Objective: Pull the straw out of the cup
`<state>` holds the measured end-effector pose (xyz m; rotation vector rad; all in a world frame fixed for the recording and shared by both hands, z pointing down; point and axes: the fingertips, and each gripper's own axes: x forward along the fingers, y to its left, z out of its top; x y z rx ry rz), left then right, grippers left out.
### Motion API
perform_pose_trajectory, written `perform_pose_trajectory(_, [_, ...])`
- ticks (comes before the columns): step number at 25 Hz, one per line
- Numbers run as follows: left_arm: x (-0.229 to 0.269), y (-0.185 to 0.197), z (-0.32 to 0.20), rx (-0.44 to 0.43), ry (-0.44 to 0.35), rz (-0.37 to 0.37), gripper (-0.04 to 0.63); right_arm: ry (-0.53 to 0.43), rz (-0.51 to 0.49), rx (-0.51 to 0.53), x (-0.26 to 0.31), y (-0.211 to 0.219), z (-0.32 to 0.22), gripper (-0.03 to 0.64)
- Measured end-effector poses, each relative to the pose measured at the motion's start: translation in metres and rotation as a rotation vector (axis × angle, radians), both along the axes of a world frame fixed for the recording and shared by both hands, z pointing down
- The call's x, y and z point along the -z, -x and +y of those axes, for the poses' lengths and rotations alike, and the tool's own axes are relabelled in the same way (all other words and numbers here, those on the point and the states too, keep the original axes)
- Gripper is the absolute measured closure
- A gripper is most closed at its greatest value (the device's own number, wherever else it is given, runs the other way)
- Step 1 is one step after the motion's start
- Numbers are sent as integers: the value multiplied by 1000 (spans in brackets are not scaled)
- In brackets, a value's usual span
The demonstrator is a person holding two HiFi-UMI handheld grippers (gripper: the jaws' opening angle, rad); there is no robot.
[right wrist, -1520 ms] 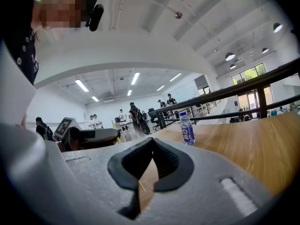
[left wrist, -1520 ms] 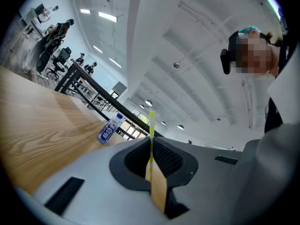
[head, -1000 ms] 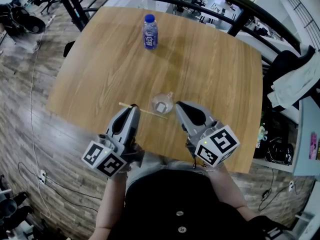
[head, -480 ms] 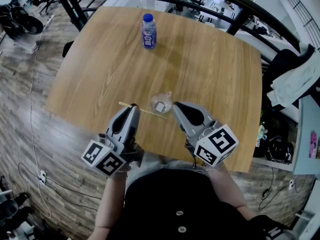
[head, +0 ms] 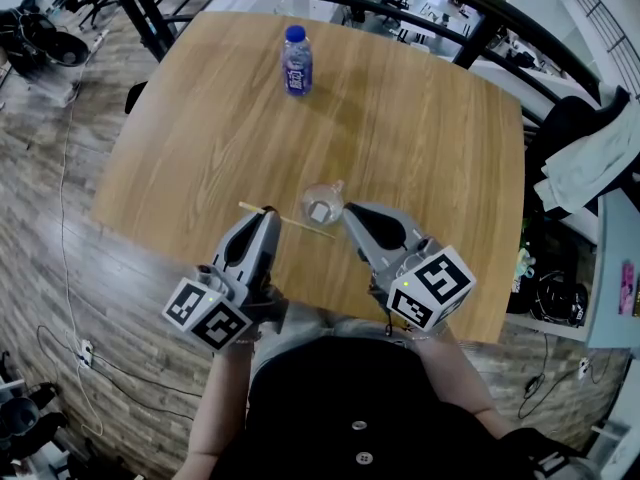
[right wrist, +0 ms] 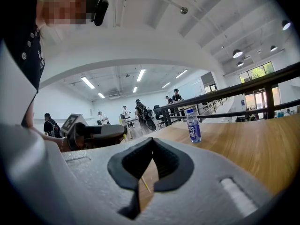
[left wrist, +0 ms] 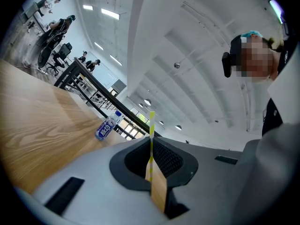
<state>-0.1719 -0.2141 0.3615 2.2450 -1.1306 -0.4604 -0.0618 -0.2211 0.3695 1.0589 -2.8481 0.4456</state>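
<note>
A clear plastic cup [head: 322, 208] stands near the front edge of the wooden table [head: 420, 128]. A thin yellow-and-white striped straw [head: 300, 224] lies almost level just in front of the cup, outside it. My left gripper [head: 268, 214] is shut on the straw near its left end. In the left gripper view the straw [left wrist: 151, 125] sticks up from between the closed jaws of the left gripper [left wrist: 151, 142]. My right gripper [head: 349, 211] is at the cup's right rim with its jaws together. Below the tips of the right gripper [right wrist: 152, 140] shows the straw's end [right wrist: 145, 185].
A blue-capped bottle [head: 297, 61] stands at the table's far side. It also shows as the bottle [left wrist: 108, 125] and the bottle [right wrist: 193, 125] in the gripper views. Black railings [head: 420, 13] border the far edge. Clothes hang on a chair [head: 590, 158] at right.
The right gripper has edged slightly left toward the cup. The left gripper, straw and cup stay where they were.
</note>
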Motion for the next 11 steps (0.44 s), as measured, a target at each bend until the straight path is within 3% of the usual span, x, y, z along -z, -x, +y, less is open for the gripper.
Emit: perform_pose_trajectory(11, [0, 1, 1, 2, -3, 1, 565, 10, 2, 10, -4, 1, 2, 618])
